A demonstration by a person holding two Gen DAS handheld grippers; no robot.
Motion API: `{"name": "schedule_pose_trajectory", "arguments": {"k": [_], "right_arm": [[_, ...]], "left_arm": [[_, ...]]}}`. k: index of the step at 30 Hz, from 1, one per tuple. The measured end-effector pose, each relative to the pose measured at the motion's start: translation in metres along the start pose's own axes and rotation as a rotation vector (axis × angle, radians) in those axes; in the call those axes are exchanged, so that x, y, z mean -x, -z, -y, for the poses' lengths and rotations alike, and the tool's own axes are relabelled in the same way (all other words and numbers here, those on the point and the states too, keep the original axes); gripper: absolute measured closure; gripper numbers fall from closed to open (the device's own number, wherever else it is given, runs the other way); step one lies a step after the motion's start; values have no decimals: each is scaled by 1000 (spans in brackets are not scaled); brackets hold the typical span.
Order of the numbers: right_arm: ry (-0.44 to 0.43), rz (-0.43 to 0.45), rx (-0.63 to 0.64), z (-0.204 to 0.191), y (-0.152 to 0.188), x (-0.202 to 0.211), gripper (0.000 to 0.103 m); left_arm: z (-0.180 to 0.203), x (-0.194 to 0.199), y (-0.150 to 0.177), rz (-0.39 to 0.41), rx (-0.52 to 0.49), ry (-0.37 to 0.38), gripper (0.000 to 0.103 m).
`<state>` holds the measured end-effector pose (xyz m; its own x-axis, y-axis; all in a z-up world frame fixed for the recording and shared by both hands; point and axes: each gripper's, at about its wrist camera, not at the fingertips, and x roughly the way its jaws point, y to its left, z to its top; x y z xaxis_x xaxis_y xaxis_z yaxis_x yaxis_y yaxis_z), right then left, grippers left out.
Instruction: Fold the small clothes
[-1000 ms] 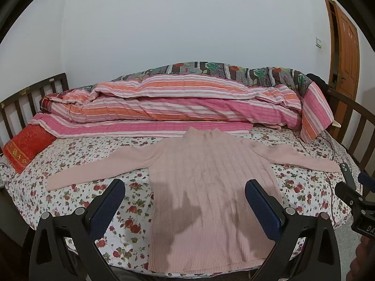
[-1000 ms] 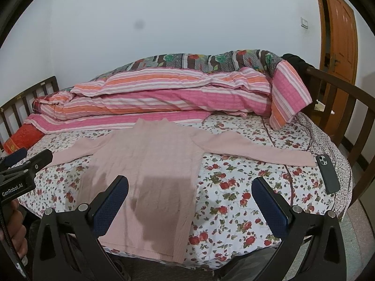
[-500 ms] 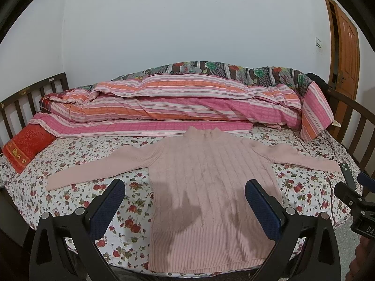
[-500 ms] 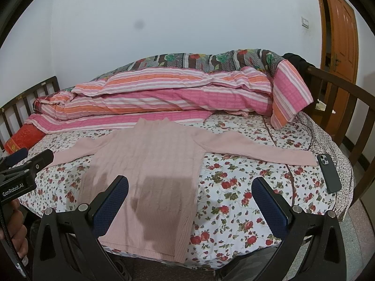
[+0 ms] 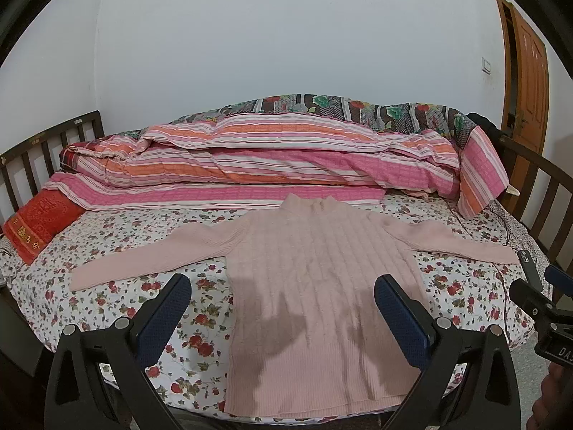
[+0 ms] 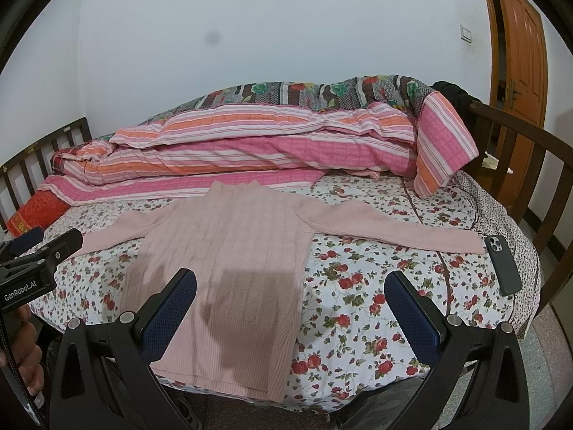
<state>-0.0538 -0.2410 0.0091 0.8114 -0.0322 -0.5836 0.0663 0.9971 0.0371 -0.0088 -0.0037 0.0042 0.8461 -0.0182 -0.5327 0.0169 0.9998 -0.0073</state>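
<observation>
A pale pink ribbed sweater (image 5: 315,279) (image 6: 229,251) lies flat on the floral bed sheet, both sleeves spread wide and its hem at the near edge of the bed. My left gripper (image 5: 283,297) hovers open above the sweater's lower body, nothing between its blue pads. My right gripper (image 6: 290,297) also stands open, over the sweater's right hem and the sheet beside it. Each gripper shows at the edge of the other's view: the right one (image 5: 537,304) and the left one (image 6: 39,261), held by a hand.
A rolled pink and orange striped quilt (image 5: 286,157) fills the back of the bed. A red pillow (image 5: 39,225) lies at the left. A dark phone (image 6: 503,263) rests near the right sleeve's end. Wooden bed rails (image 6: 519,165) stand at both sides; a door (image 6: 519,46) is at the right.
</observation>
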Motion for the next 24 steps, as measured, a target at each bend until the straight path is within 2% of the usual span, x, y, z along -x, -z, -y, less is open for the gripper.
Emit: {"name": "schedule_pose_trajectory", "arguments": {"k": [17,24], "right_arm": [[-3,1,-1,-1,2,-1,0],[-9,-16,-12,-13,8,-22,0]], "left_arm": [[-1,1,-2,3,8,7,0],[-14,-23,4,-28,29,6,0]]}}
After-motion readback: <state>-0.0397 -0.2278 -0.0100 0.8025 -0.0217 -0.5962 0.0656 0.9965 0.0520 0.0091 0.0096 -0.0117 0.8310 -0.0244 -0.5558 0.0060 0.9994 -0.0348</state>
